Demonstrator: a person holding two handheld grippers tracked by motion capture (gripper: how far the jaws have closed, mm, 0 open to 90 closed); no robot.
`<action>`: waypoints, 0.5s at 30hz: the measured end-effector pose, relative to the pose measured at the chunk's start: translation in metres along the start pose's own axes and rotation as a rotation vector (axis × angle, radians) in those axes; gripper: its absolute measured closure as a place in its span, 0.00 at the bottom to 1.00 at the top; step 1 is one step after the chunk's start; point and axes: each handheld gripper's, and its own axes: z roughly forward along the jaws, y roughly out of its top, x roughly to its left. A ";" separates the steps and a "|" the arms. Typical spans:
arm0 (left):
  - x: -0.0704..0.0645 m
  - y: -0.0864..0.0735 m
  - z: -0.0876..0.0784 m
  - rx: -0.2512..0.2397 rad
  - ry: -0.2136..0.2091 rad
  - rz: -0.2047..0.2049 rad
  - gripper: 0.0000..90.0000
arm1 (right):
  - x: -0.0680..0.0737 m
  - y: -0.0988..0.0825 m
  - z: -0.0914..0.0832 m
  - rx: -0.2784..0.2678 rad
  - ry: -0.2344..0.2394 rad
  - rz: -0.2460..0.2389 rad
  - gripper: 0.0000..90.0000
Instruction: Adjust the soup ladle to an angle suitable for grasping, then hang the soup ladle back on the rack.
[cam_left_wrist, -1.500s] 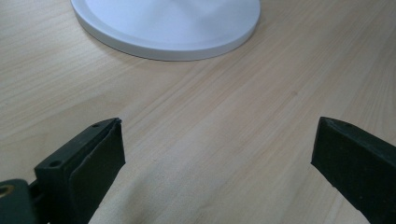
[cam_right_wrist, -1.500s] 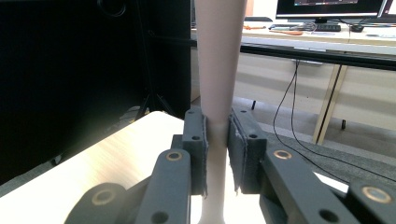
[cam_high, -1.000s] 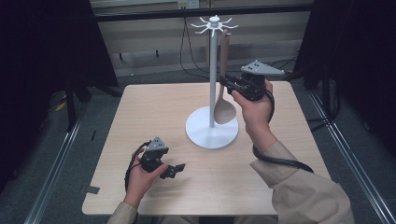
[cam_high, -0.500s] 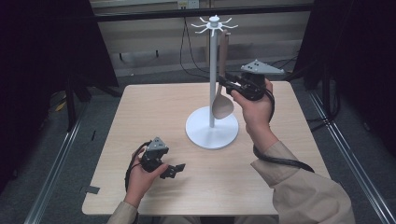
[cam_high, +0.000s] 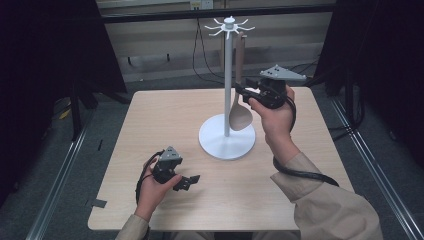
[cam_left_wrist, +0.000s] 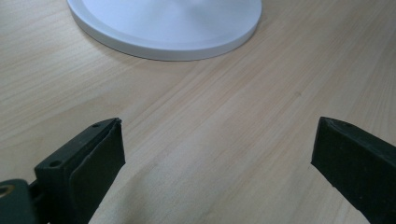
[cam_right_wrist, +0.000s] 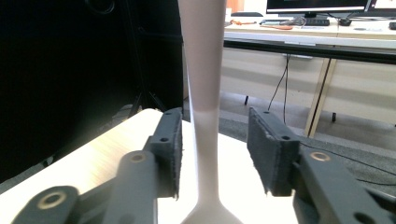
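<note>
On the stand (cam_high: 227, 90), near the table's (cam_high: 150, 120) centre, we are seeing the spoon (cam_high: 240, 112) hanging from a hook, bowl down, at about three o'clock of the pole and above the white base. Our right tool (cam_high: 242, 91) is sitting at the spoon's handle (cam_right_wrist: 203, 116), its jaws having just been opening; the handle is standing between the pads (cam_right_wrist: 175, 149) with a gap on each side, so it is released. At seven o'clock of the base, our left tool (cam_high: 187, 182) is resting low over the table, jaws spread wide and gripping nothing.
</note>
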 end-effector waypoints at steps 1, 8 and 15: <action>0.000 0.000 0.000 0.000 0.000 0.000 0.03 | 0.000 0.000 0.000 0.000 0.000 0.000 0.60; -0.001 0.003 0.004 -0.002 -0.006 0.000 0.03 | -0.002 -0.002 -0.005 0.017 -0.006 0.013 0.47; -0.005 0.006 0.006 -0.001 -0.010 0.009 0.03 | -0.005 -0.005 -0.013 0.035 -0.004 0.012 0.40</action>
